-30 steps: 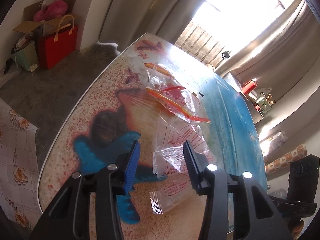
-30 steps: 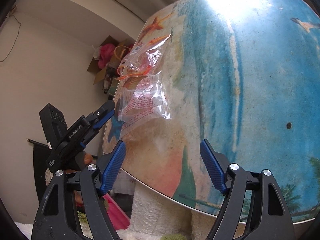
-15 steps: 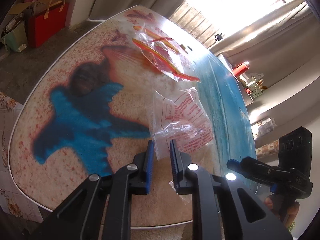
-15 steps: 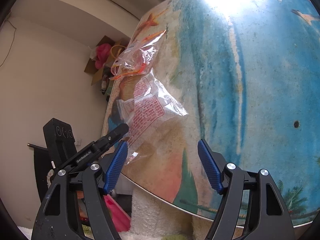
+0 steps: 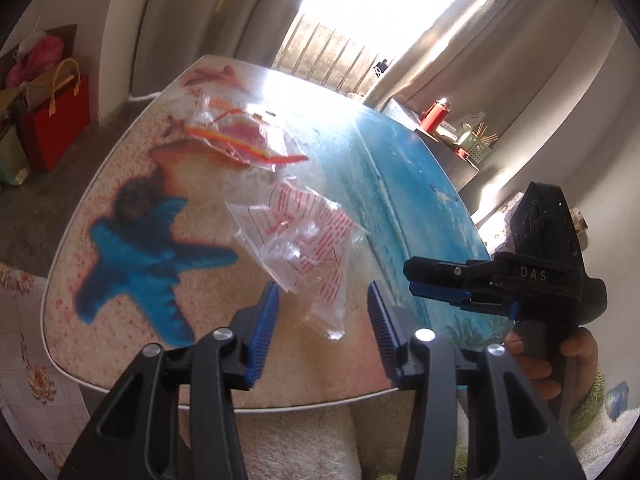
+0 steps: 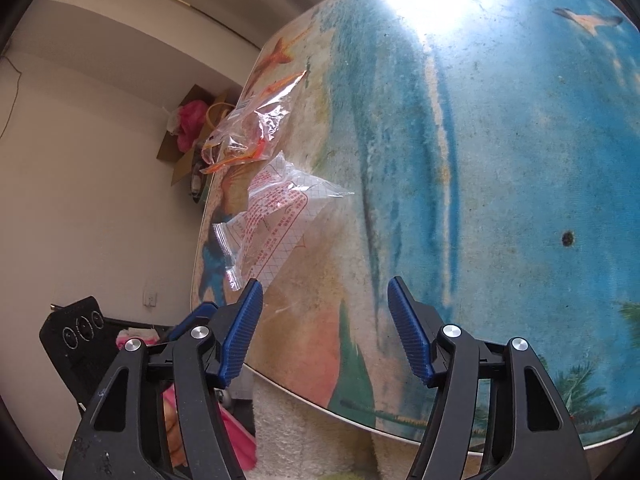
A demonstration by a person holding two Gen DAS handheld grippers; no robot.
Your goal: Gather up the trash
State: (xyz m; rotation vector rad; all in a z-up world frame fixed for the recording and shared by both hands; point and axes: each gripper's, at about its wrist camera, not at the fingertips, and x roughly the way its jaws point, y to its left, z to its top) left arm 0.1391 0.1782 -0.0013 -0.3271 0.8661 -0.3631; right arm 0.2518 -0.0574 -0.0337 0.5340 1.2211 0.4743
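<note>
Left wrist view: our left gripper [image 5: 322, 322] has just been opening, jaws parted around the clear wrapper [image 5: 300, 240] at frame centre, unpressed; right gripper [image 6: 324, 328] half-open, empty; next we regrip, probably.

Left gripper [image 5: 322, 322] angled downward, jaws spread after just opening, blue pads [image 5: 262, 330] pressing on nothing, a clear wrapper's near corner lying between and beyond the tips. Right gripper [image 6: 324, 326] likewise tilted down, jaws apart though just narrowing, nothing between its pads [image 6: 408, 330]. Seen from the left wrist camera, right gripper [image 5: 416, 280] pointed leftward on the near right, handle wrapped by a hand [image 5: 560, 364].
</note>
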